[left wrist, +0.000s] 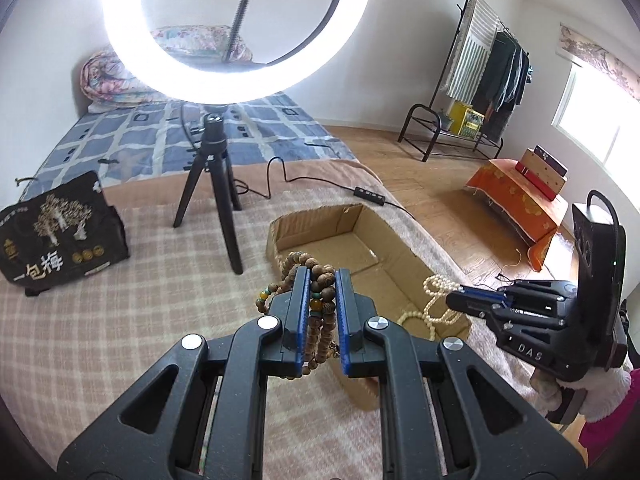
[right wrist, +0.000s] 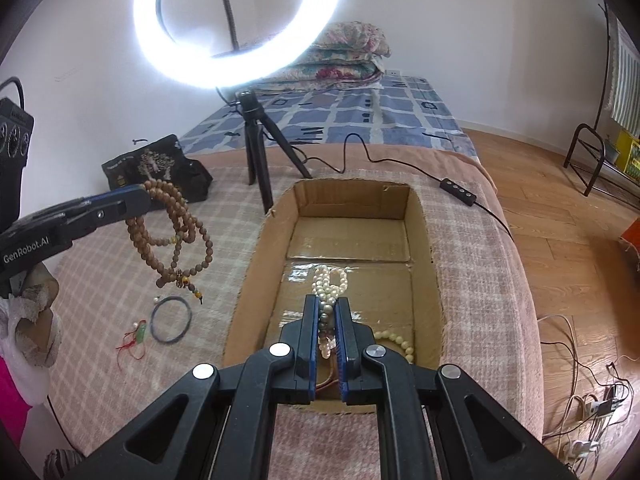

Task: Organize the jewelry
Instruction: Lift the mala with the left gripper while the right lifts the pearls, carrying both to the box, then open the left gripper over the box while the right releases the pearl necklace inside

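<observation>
My left gripper [left wrist: 322,276] is shut on a long strand of brown wooden beads [left wrist: 316,280]. Seen from the right wrist, this bead strand [right wrist: 176,236] hangs in loops from the left gripper [right wrist: 146,196] over the blanket, left of the cardboard box [right wrist: 420,208]. My right gripper [right wrist: 327,304] is shut on a white pearl necklace [right wrist: 330,280] and holds it over the box floor. In the left wrist view the pearls [left wrist: 436,292] dangle from the right gripper [left wrist: 452,298] above the box [left wrist: 320,220].
A dark blue bangle [right wrist: 171,319], a red-corded charm [right wrist: 134,340] and a small pearl piece lie on the checked blanket [right wrist: 140,364]. A ring light on a tripod [right wrist: 256,152], its cable and a black printed bag [right wrist: 156,168] stand behind the box. Another cream bead strand [right wrist: 396,344] lies inside the box.
</observation>
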A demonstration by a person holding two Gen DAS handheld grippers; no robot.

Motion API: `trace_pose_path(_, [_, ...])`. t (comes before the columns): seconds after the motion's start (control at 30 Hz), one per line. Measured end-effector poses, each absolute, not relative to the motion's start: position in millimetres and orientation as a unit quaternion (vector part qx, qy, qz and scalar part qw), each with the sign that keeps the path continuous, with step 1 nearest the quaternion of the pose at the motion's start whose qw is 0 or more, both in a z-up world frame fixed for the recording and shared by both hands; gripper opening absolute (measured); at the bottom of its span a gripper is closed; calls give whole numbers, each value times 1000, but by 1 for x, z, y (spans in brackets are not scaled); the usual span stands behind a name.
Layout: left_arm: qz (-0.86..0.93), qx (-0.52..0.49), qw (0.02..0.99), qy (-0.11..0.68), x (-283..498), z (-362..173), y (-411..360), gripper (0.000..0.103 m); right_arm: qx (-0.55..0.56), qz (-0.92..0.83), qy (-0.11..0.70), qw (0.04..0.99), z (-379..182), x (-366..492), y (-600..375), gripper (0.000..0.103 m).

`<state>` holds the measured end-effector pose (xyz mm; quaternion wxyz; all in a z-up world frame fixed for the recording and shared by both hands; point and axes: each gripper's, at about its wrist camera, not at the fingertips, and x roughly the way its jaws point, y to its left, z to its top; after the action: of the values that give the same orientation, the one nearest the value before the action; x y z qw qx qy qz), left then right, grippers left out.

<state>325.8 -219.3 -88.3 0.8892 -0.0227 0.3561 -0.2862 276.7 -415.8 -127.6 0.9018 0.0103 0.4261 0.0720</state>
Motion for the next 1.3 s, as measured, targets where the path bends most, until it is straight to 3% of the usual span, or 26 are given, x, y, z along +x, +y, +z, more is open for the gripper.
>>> trace_pose_path(0.9, [-298, 3, 879, 372, 388, -123, -294, 11, 26, 46, 447, 893, -177, 329, -447, 7])
trace_pose_path(1.0, [-292, 7, 880, 374, 389, -125, -295, 17, 23, 45, 445, 894, -176, 329, -445, 23])
trace_pose_path(1.07, [-287, 8, 883, 371, 388, -125, -294, 41, 20, 43, 444, 895, -175, 329, -444, 24])
trace_pose_path(1.2, [-281, 7, 887, 367, 388, -124, -290, 44, 15, 41, 443, 895, -175, 325, -442, 31])
trace_pose_path(1.27, [-278, 7, 887, 368, 388, -123, -287, 44, 11, 40, 444, 895, -175, 323, -440, 47])
trace_pose_path(1.3, [-278, 6, 887, 369, 387, -123, -285, 44, 8, 35, 443, 896, -174, 322, -439, 59])
